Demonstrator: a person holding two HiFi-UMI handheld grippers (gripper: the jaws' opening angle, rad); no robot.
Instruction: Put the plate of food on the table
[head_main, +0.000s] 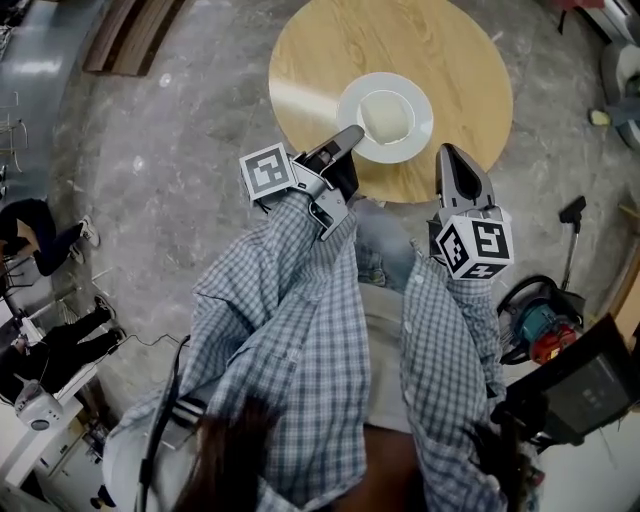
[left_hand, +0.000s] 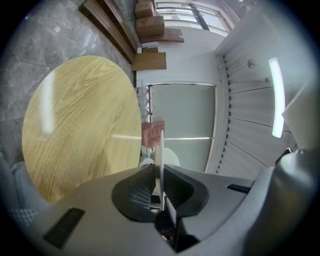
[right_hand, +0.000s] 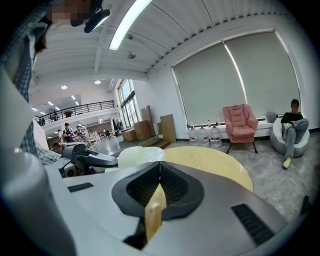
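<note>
A white plate (head_main: 385, 118) with pale food in its middle is over the near part of a round wooden table (head_main: 470, 70); whether it rests on the top I cannot tell. My left gripper (head_main: 352, 133) is shut on the plate's near-left rim. In the left gripper view the rim (left_hand: 161, 150) runs edge-on between the pads, beside the table (left_hand: 75, 120). My right gripper (head_main: 447, 152) is shut and holds nothing, at the table's near edge, right of the plate. The right gripper view shows the plate (right_hand: 135, 156), the left gripper (right_hand: 90, 159) and the table (right_hand: 210, 162).
A pink armchair (right_hand: 241, 125), water bottles (right_hand: 202, 135) and a seated person (right_hand: 292, 125) are beyond the table. A power tool (head_main: 540, 320) lies on the floor to my right. People (head_main: 40, 235) sit at far left. Wooden planks (head_main: 130, 35) lie at the far left.
</note>
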